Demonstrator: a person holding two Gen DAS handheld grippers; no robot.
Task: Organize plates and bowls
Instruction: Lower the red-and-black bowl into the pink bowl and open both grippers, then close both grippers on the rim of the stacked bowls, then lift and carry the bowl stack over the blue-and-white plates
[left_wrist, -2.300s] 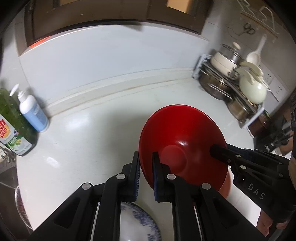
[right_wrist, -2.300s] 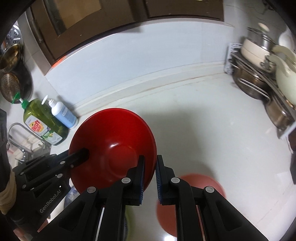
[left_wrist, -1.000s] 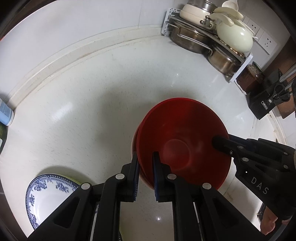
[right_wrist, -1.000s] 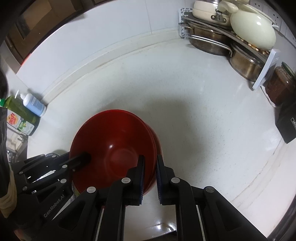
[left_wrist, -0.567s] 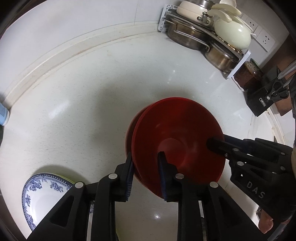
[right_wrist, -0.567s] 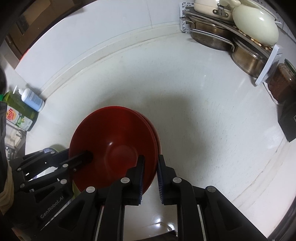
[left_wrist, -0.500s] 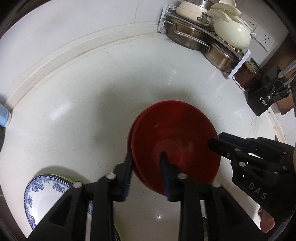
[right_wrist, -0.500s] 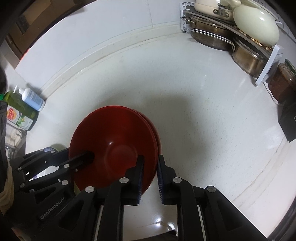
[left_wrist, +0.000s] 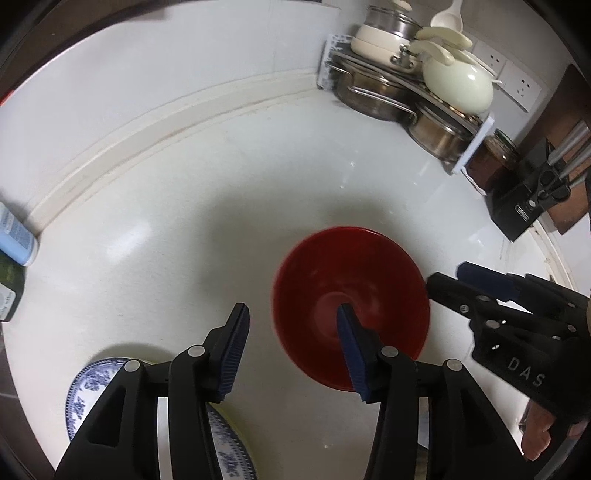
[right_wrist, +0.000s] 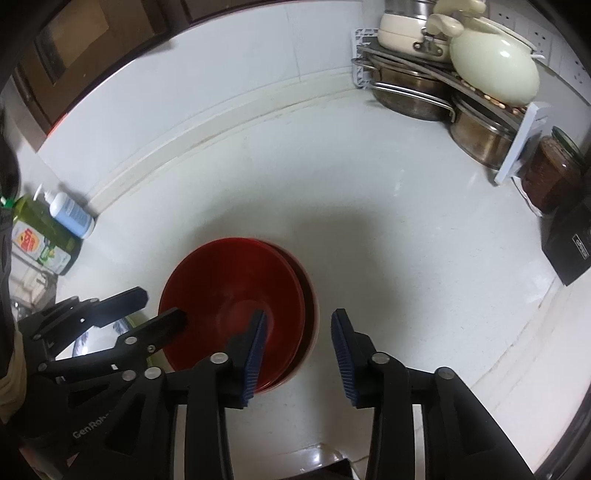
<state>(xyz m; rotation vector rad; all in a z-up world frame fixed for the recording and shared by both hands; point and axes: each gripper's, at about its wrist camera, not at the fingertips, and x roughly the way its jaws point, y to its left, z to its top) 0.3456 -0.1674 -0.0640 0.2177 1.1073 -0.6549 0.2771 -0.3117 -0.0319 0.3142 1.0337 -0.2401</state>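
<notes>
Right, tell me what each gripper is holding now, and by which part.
Nothing is held. The left gripper and right gripper are opening, pads clear of the rim of the glossy red bowl, which sits nested in another red bowl.

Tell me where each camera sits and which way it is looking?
Left wrist view: sits on the left hand-held gripper, looks steeply down at the red bowl and white counter; its own opening fingers straddle the rim, and fingertips of the person's right hand show.
Right wrist view: sits on the right hand-held gripper, looks down likewise; its opening fingers straddle the opposite rim.
Both share: bowl, pot rack, each other's gripper.
</notes>
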